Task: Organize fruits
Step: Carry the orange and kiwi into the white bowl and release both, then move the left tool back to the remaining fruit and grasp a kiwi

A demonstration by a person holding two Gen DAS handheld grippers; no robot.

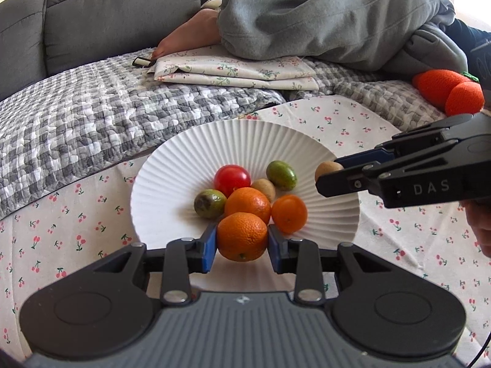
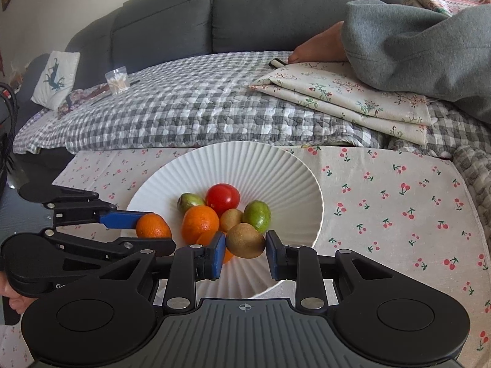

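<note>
Over the near rim of the white plate (image 1: 172,165), the left gripper (image 1: 242,242) is clamping an orange (image 1: 242,236); the right gripper (image 2: 244,247) is pinching a kiwi (image 2: 245,240). Advisable: lowering each gently, releasing only once settled among the piled fruit.

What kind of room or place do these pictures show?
Most likely a home living room. A grey sofa stands behind, covered with a checked quilt. A white ribbed plate of fruit rests on a cherry-print cloth, and a person's bare foot lies on the sofa.
</note>
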